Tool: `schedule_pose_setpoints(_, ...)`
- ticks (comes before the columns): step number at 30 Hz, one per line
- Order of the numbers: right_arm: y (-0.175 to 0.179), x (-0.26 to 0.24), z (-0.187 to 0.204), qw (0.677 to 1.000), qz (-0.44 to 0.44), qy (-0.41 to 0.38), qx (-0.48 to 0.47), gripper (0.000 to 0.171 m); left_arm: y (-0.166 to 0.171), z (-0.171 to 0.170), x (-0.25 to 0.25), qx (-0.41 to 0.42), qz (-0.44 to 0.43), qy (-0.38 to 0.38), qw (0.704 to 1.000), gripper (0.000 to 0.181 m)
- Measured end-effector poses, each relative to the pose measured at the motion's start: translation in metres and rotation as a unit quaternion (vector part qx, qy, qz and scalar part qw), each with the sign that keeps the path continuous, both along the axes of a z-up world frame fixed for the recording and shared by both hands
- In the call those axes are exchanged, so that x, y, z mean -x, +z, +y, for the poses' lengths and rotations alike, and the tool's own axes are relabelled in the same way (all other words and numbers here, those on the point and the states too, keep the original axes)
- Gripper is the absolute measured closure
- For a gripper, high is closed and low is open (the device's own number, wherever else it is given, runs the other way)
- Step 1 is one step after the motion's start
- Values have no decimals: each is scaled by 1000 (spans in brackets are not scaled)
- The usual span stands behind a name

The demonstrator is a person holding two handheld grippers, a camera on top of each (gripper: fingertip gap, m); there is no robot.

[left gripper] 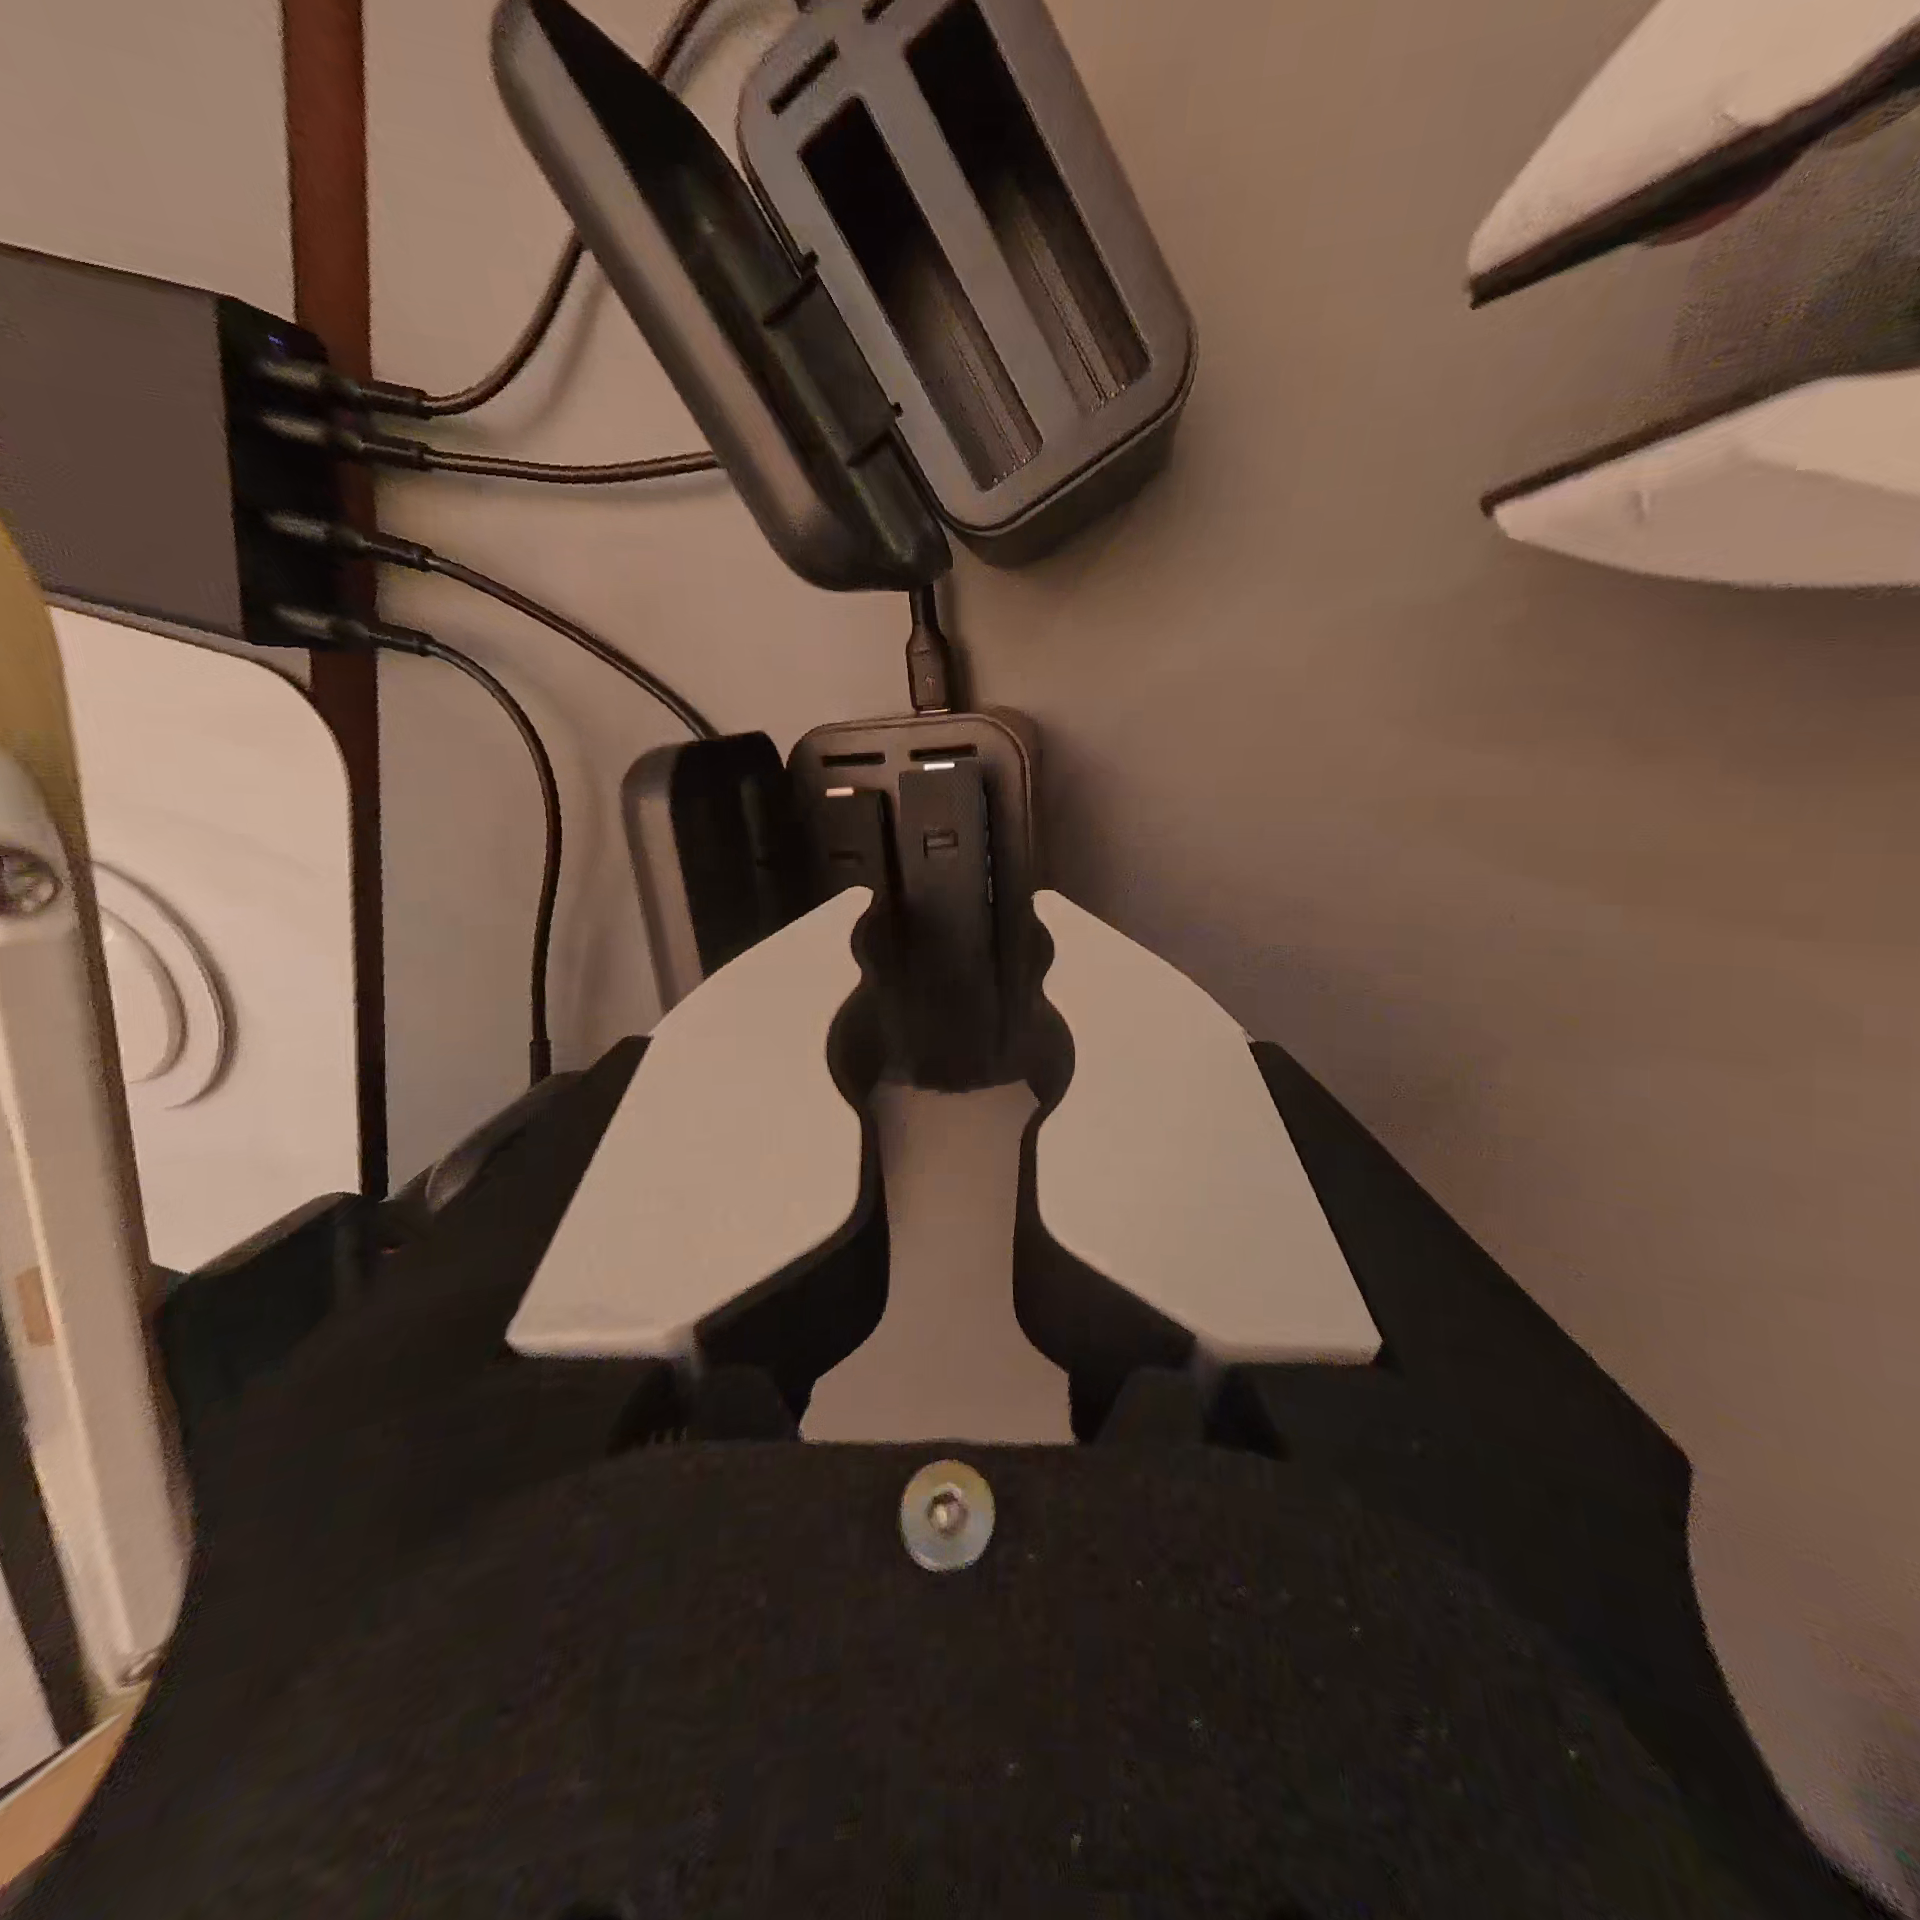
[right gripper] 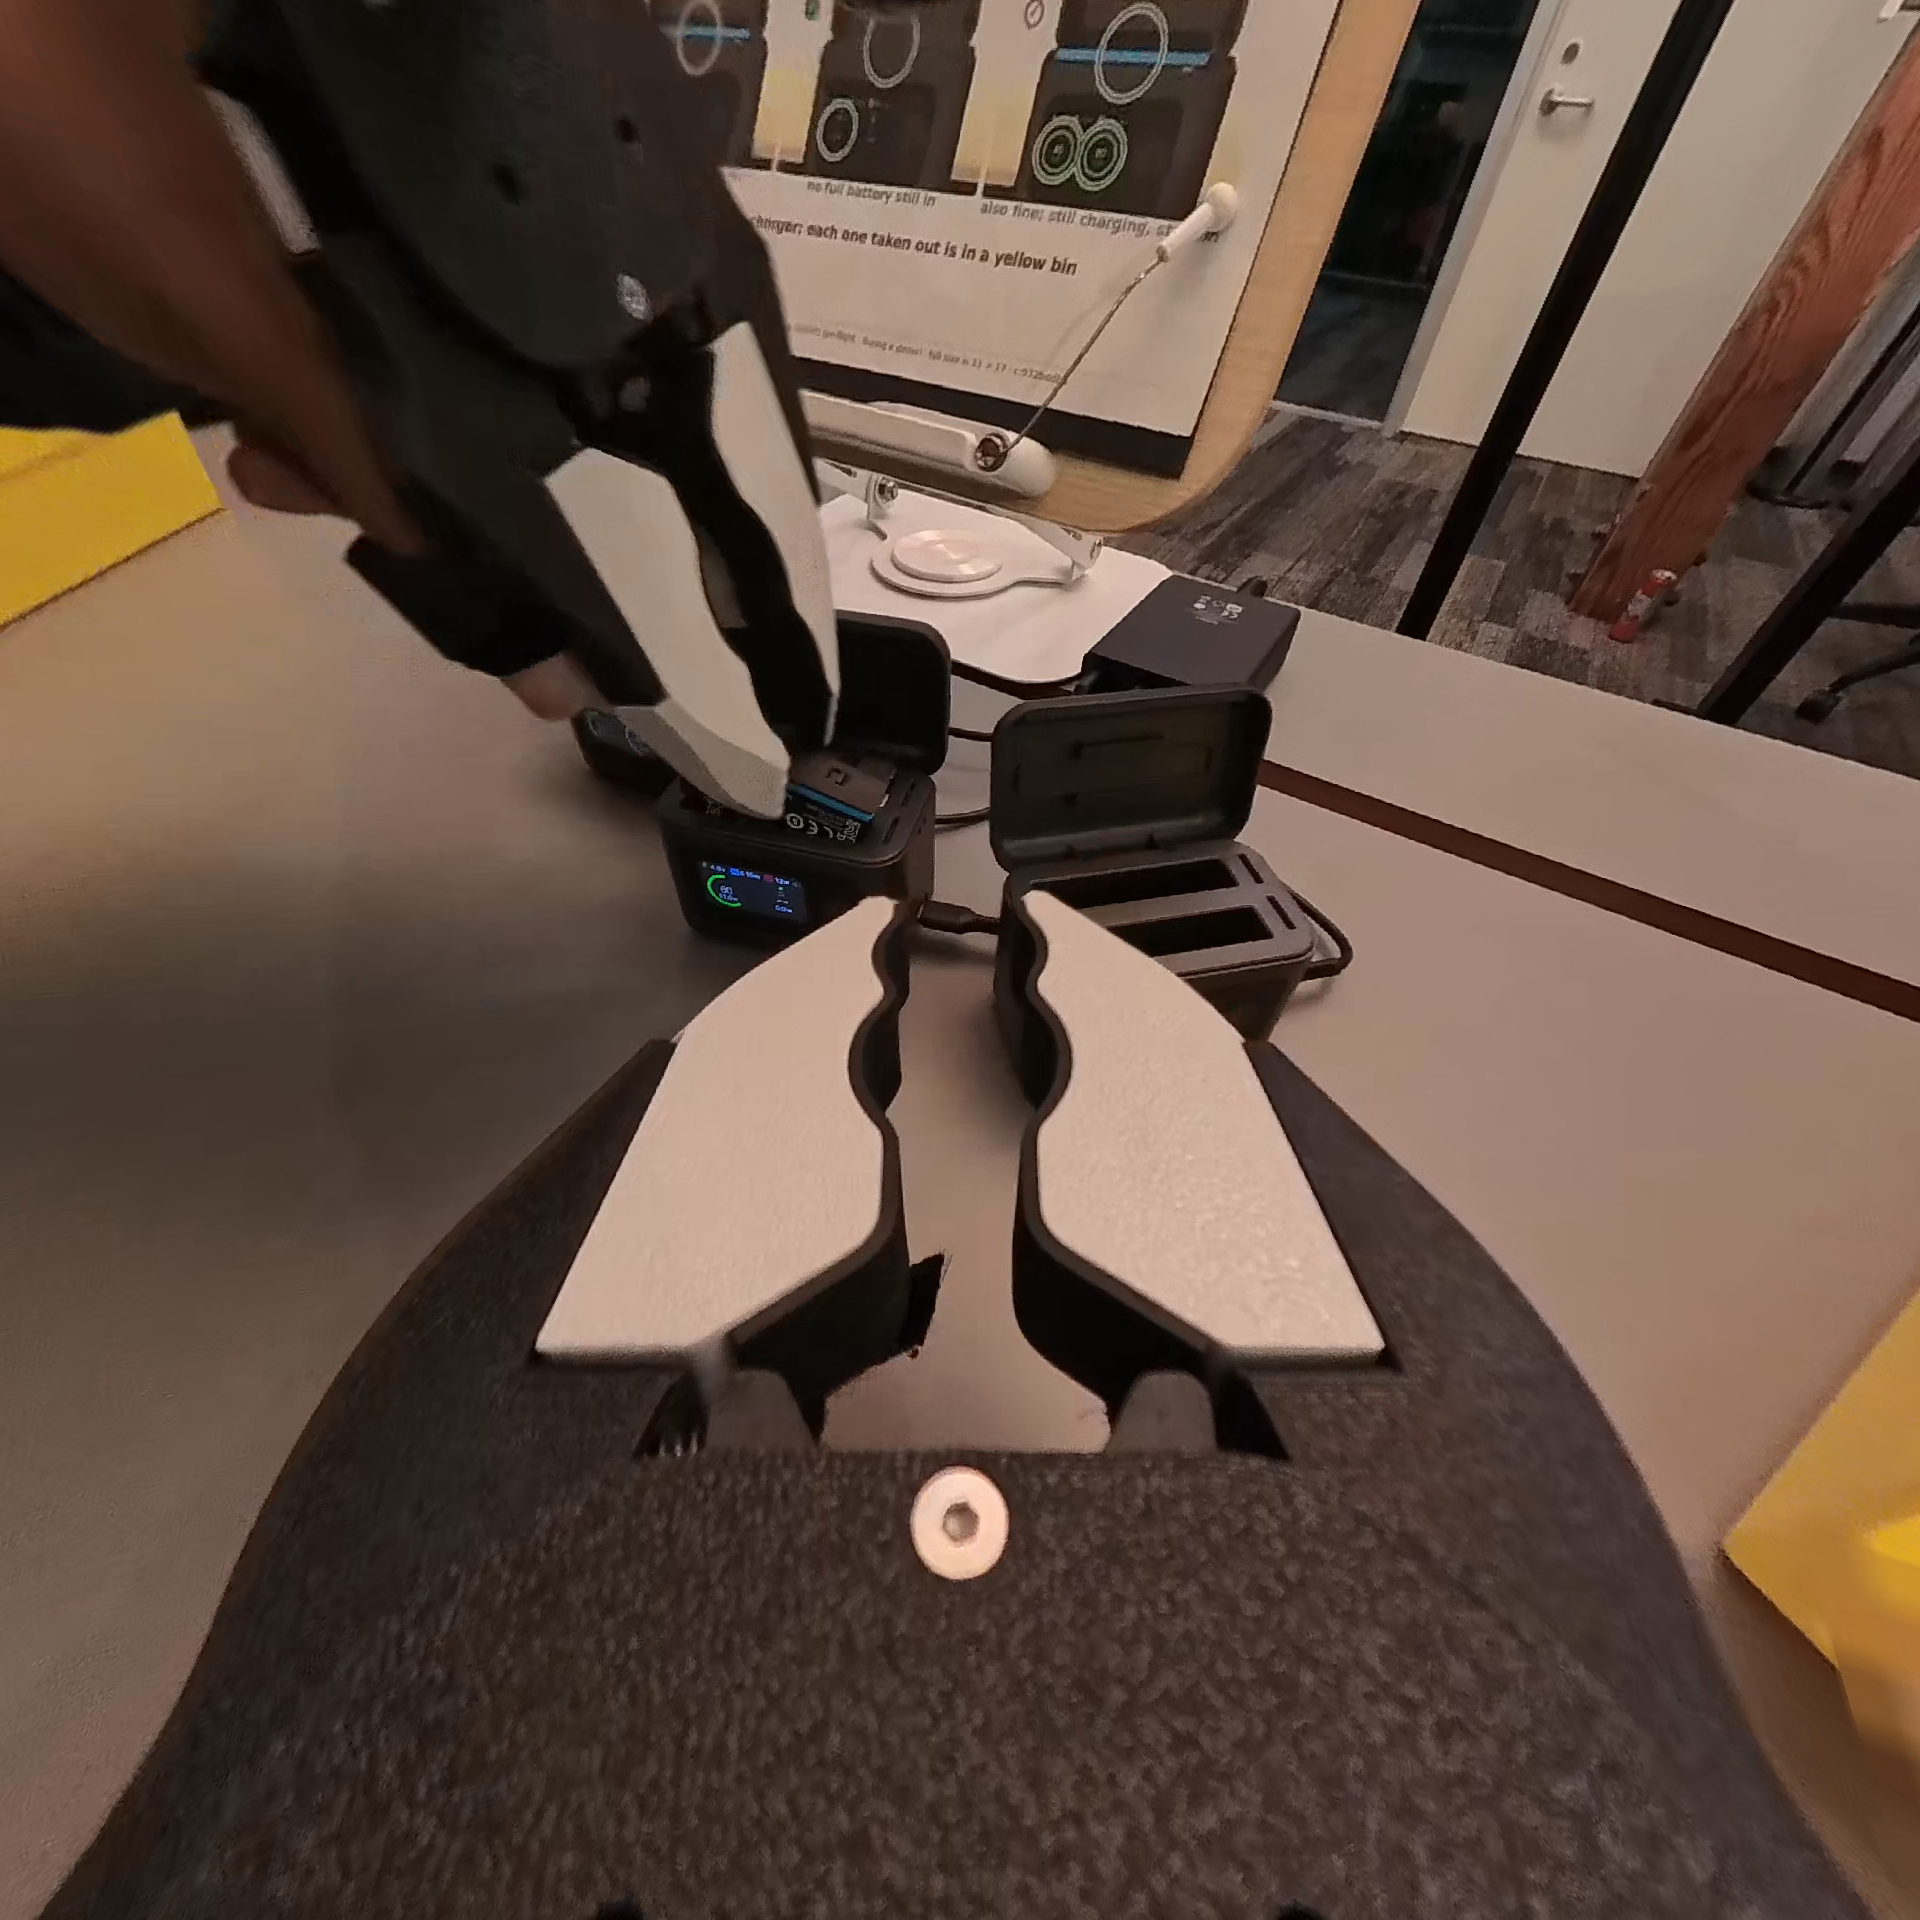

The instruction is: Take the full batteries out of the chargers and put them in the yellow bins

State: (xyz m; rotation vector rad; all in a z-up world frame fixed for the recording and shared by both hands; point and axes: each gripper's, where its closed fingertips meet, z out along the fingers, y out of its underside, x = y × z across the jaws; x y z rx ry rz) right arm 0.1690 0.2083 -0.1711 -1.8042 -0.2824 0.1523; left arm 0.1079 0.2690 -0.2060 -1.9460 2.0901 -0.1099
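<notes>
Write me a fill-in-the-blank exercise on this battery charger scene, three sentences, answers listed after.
1. The left gripper is closed around a battery that sticks up out of the charger with the lit ____ on its front.
2. Both slots of the other charger, whose lid stands open, are ____.
3. The right gripper holds ____ between its fingers.

Missing words: screen; empty; nothing

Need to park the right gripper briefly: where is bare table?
Bare table lies right of the empty charger, toward the yellow bin. Crowded: the left gripper, lit charger, cables and power brick.
</notes>
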Motion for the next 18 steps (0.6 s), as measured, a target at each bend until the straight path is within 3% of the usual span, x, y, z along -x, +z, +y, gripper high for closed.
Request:
schedule_pose_setpoints(5, 0, 2, 0, 1000, 0, 8, 4, 154, -10, 2, -4, -3, 67, -12, 998, 165)
schedule_pose_setpoints(9, -1, 3, -1, 1000, 1, 12, 7, 154, -9, 4, -5, -5, 73, -20, 997, 166)
schedule_pose_setpoints(18, 2, 4, -1, 1000, 2, 13, 6, 154, 5, 5, -13, 53, -101, -1, 993, 166)
